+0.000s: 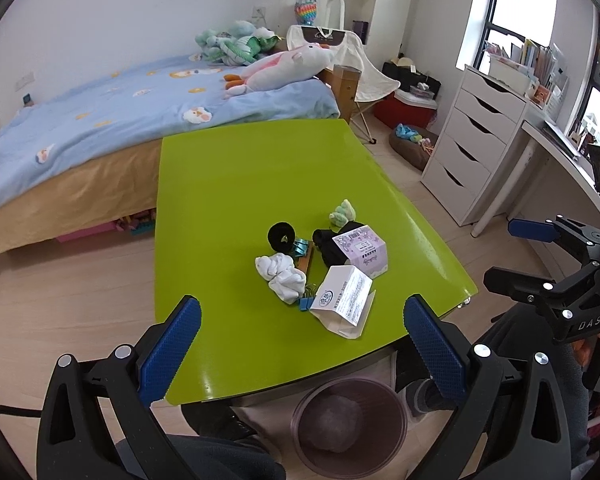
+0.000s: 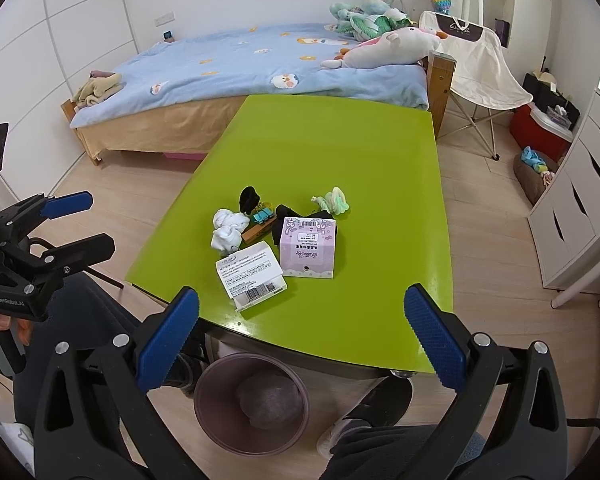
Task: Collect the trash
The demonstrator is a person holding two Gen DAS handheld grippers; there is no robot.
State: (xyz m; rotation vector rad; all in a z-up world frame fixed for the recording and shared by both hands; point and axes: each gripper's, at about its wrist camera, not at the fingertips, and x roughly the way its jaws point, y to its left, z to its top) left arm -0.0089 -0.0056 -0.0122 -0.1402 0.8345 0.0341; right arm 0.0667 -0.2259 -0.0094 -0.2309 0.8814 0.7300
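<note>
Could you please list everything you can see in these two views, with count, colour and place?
table: one, lime green, centre of the room
white carton: one, white with print, near table edge
purple box: one, lilac, right of the white carton
white socks: one bundle, white, left of the pile
black scrunchie: one, black, behind the white socks
binder clips: a few, teal, mid pile
black cloth: one, black, behind the purple box
green plush piece: one, pale green, far side of pile
waste bin: one, translucent mauve, floor under near table edge
bed: one, blue cover, behind table
drawer unit: one, white, right wall
left gripper: one, black, blue pads, open
right gripper: one, same, open
</note>
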